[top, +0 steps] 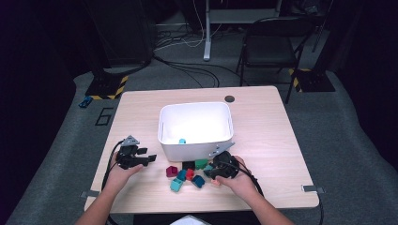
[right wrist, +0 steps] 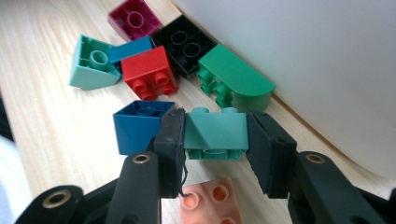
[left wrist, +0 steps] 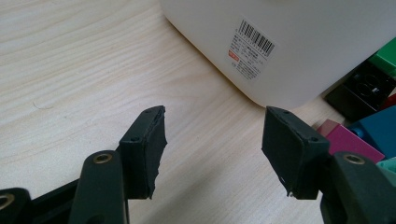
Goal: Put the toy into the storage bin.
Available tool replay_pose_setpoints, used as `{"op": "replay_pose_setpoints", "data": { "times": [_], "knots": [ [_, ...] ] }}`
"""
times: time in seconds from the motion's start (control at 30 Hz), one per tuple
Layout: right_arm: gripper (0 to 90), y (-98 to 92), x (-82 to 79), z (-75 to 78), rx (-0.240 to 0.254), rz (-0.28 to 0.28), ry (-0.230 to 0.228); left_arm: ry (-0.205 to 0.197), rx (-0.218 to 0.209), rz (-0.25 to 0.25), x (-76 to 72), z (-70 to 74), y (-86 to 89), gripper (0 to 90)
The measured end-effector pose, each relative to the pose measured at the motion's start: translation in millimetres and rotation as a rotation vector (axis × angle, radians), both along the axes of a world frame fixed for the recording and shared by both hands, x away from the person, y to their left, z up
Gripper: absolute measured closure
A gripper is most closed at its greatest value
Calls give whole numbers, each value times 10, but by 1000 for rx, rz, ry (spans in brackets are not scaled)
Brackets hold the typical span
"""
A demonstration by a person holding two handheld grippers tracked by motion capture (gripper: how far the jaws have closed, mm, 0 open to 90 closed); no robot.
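Teal-green plastic sloped brick [right wrist: 215,133], studded on top, sits low-centre in the right gripper view, pinched between the right gripper's [right wrist: 215,140] black pads. Behind, upper right, stands one smooth white plastic tub [right wrist: 317,60] on the pale wood-grain table [right wrist: 42,116]. Left gripper [left wrist: 212,149] hangs open over bare wood. One salmon brick [right wrist: 212,203] lies lowest.

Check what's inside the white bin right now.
One small light-blue piece lies on the floor of the white bin, near its front wall. That wall hides the floor strip right behind it.
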State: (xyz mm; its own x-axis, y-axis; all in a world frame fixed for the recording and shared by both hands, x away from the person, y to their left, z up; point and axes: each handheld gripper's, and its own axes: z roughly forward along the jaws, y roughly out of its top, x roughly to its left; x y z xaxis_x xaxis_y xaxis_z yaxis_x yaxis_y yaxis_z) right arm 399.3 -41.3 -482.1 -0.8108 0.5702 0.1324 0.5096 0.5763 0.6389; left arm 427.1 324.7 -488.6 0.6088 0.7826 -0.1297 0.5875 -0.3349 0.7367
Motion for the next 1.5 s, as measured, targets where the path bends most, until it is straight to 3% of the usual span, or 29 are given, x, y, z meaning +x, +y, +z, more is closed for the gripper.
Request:
{"op": "replay_pose_setpoints", "data": {
  "times": [1.07,1.5],
  "knots": [
    [584,-76,-49,791,3,94,28,6,-4,4,-1,0,4,392],
    [584,-47,-58,1261,15,119,19,6,-4,3,-3,1,1,393]
  ]
}}
